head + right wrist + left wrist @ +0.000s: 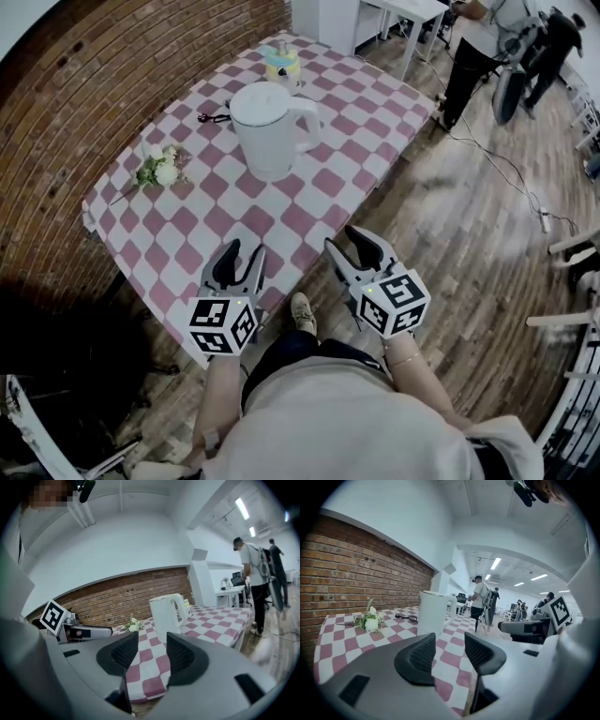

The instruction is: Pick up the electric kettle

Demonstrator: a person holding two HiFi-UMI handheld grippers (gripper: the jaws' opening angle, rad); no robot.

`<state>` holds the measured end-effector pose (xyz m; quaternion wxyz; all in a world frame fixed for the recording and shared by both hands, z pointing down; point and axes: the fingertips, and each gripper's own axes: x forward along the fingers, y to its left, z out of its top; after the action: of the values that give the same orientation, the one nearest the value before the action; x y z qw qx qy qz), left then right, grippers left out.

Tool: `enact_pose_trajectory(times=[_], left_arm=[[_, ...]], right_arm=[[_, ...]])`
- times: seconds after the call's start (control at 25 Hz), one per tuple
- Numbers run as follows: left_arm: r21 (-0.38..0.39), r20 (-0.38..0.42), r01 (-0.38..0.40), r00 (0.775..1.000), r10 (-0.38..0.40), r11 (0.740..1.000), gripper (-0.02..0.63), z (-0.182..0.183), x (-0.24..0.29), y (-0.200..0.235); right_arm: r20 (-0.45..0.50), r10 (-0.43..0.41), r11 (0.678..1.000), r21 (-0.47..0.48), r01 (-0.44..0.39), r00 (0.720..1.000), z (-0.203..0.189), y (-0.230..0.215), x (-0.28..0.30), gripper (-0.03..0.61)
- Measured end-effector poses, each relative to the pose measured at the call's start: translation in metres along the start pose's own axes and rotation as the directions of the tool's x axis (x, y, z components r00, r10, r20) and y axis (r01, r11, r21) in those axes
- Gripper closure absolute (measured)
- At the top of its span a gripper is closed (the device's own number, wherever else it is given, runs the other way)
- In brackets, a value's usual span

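A small bunch of white flowers point(159, 170) lies near the left edge of the checked bench point(187, 230). The left gripper point(246, 251) hovers over the bench's near edge, its jaws apart with nothing between them. The white electric kettle point(272, 127) stands upright mid-bench, well beyond both grippers, handle to the right. The right gripper point(342, 239) hangs at the near right edge, its jaws likewise apart and empty.

Grey hand-held grippers point(244, 258) point(349, 246), blk pads point(423, 656), marker cubes point(222, 325).
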<state>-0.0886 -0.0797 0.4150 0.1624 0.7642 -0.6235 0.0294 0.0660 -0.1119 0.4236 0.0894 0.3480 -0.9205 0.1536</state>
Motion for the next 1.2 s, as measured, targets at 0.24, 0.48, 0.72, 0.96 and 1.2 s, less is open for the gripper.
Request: enact_pose_trajectory(times=[0.24,0.48,0.72,0.96,1.2], left_arm=[[-0.002,0.044,-0.003,0.999,0.003,1.0,0.423,0.034,0.037,0.031],[0.014,0.082,0.009,0.997,-0.01,1.0,0.423,0.059,0.062,0.053],[-0.004,0.063,0.036,0.997,-0.036,0.999,0.423,0.055,0.084,0.069],[-0.03,0.024,0.069,0.997,-0.068,0.997,0.388,0.041,0.09,0.068],[-0.038,0.023,0.056,0.998,-0.055,0.998,0.388,0.038,0.088,0.081]], right_arm=[[0.034,-0.024,1.0,-0.015,0.024,0.999,0.038,-0.025,0.041,0.397],[0.039,-0.053,0.998,-0.018,0.053,0.998,0.051,-0.044,0.066,0.394],[0.003,-0.081,0.996,-0.021,0.081,0.997,0.049,-0.051,0.083,0.383],[-0.042,-0.09,0.995,-0.041,0.088,0.995,0.042,-0.052,0.089,0.371],[-0.064,-0.087,0.994,-0.068,0.082,0.994,0.044,-0.056,0.099,0.365]])
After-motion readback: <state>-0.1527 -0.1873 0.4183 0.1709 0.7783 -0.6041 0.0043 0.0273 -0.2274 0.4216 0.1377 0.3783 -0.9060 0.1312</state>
